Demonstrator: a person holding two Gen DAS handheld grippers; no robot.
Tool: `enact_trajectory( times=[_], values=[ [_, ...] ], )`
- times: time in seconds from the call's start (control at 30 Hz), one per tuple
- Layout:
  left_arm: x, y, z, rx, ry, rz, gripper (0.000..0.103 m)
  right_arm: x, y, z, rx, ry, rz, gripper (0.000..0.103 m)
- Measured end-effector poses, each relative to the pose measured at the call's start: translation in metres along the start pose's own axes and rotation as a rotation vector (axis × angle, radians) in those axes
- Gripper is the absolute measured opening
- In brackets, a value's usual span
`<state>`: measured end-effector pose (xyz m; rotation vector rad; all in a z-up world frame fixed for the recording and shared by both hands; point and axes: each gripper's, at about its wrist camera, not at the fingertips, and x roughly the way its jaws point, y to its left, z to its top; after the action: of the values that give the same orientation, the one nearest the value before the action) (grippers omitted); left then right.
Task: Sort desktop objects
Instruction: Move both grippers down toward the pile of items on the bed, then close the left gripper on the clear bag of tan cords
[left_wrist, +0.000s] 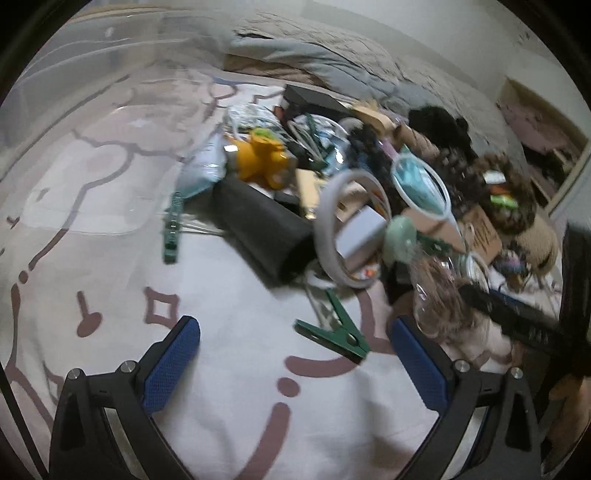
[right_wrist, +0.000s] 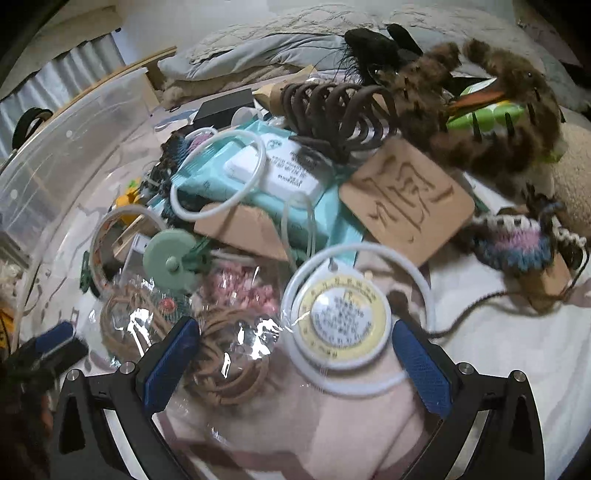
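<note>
I had both grippers over the patterned cloth (left_wrist: 229, 332), facing a heap of desktop clutter. My left gripper (left_wrist: 295, 363) stood released, its blue pads wide apart with nothing between them, hovering above bare cloth. Just ahead of it, toward the right pad, lay a green clothespin (left_wrist: 334, 332), flat on the cloth and apart from both fingers. Farther off sat a black cylinder (left_wrist: 264, 230) on its side, with a yellow toy figure (left_wrist: 258, 157) beyond it and a white hoop (left_wrist: 351, 229) leaning upright to its right. A clear plastic bin (left_wrist: 85, 110) filled the far left.

My right gripper (right_wrist: 295, 363) was also released, jaws spread. Between the pads, but not gripped, lay a round yellow-rimmed disc (right_wrist: 343, 325) inside a white ring (right_wrist: 295, 354), and a clear bag of tan hair ties (right_wrist: 229, 354) touching the left pad. Beyond them lay a teal wipes pack (right_wrist: 291, 173), a brown claw clip (right_wrist: 332, 110) on top of it, a wooden tag (right_wrist: 406, 199) to the right, and a crocheted piece (right_wrist: 513, 240) farther right. The other gripper showed blurred at the near left.
</note>
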<state>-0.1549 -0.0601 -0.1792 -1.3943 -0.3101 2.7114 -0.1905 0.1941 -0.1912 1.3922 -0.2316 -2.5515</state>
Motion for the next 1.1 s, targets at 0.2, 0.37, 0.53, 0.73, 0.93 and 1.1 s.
enact_trajectory(
  times=[0.2, 0.37, 0.53, 0.73, 0.93, 1.1],
  values=[
    [-0.006, 0.012, 0.005, -0.075, -0.030, -0.028, 0.103, -0.008, 0.008, -0.011, -0.049, 0.011, -0.002, 0.103],
    [-0.019, 0.007, 0.006, -0.070, -0.100, -0.083, 0.103, -0.009, 0.009, -0.016, -0.054, 0.022, 0.000, 0.103],
    [-0.026, -0.016, 0.006, -0.002, -0.148, -0.150, 0.103, -0.009, 0.011, -0.021, -0.065, 0.029, -0.010, 0.103],
    [-0.019, -0.041, 0.003, 0.091, -0.142, -0.148, 0.103, -0.010, 0.011, -0.025, -0.065, 0.031, -0.007, 0.103],
    [-0.013, -0.049, -0.002, 0.078, -0.082, -0.302, 0.092, -0.010, 0.011, -0.026, -0.069, 0.032, -0.004, 0.103],
    [-0.010, -0.057, -0.008, 0.106, -0.036, -0.318, 0.054, -0.010, 0.012, -0.026, -0.068, 0.032, -0.003, 0.103]
  ],
)
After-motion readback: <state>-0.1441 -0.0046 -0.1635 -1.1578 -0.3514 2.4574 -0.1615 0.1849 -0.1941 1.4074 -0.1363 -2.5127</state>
